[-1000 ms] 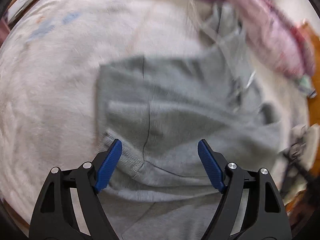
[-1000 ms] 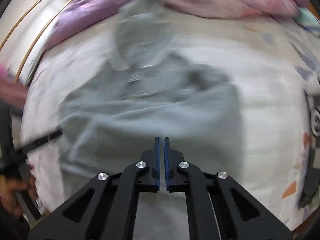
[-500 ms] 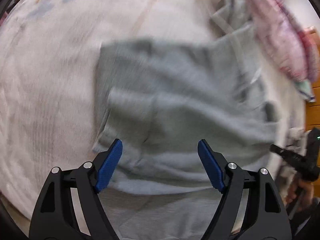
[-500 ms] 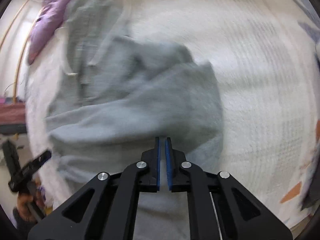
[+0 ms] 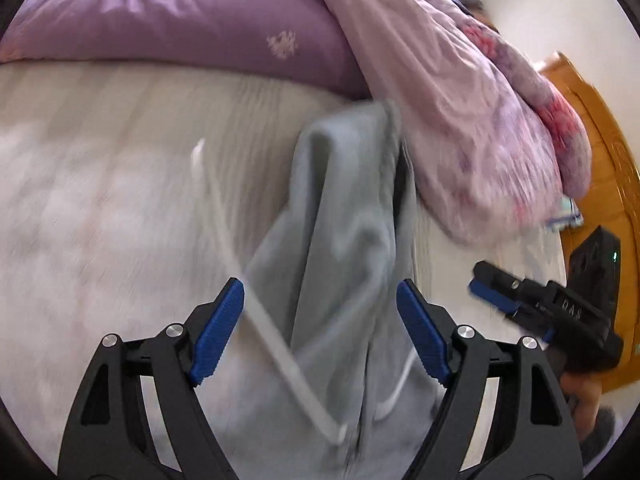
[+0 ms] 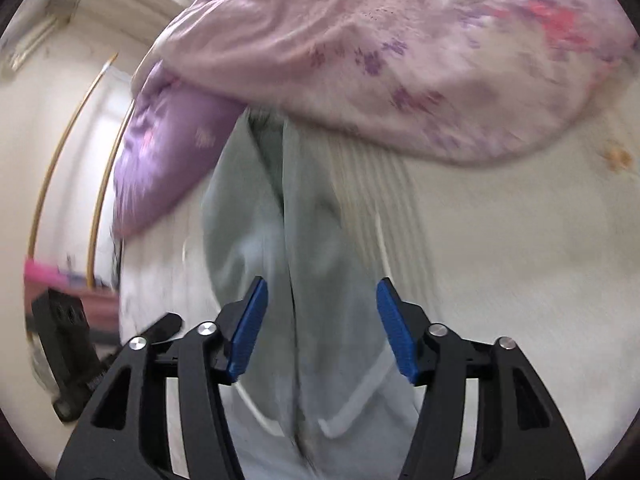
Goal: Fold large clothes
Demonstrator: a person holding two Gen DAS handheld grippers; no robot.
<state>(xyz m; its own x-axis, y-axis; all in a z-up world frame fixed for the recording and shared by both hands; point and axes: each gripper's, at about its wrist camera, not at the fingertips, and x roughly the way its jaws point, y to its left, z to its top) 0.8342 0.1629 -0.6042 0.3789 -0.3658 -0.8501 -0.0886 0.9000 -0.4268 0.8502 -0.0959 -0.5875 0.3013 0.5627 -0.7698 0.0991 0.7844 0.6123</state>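
Observation:
A grey hoodie lies on the white bed. Its hood (image 5: 348, 216) stretches away from me toward the pillows, and it also shows in the right wrist view (image 6: 276, 236). White drawstrings (image 5: 276, 356) lie across the hood's base. My left gripper (image 5: 320, 328) is open just above the hood's base, holding nothing. My right gripper (image 6: 318, 328) is open over the same hood from the other side, holding nothing. It shows in the left wrist view (image 5: 496, 292) at the right. The hoodie's body is out of view below both cameras.
A purple pillow (image 5: 180, 24) and a pink floral quilt (image 5: 472, 92) lie at the head of the bed, touching the hood's tip. A wooden headboard (image 5: 600, 160) stands at the right. The white bedsheet (image 5: 100, 200) spreads to the left.
Both grippers moved up from the hoodie's folded body to its hood near the pillows. The right gripper went from shut to open. The left stayed open.

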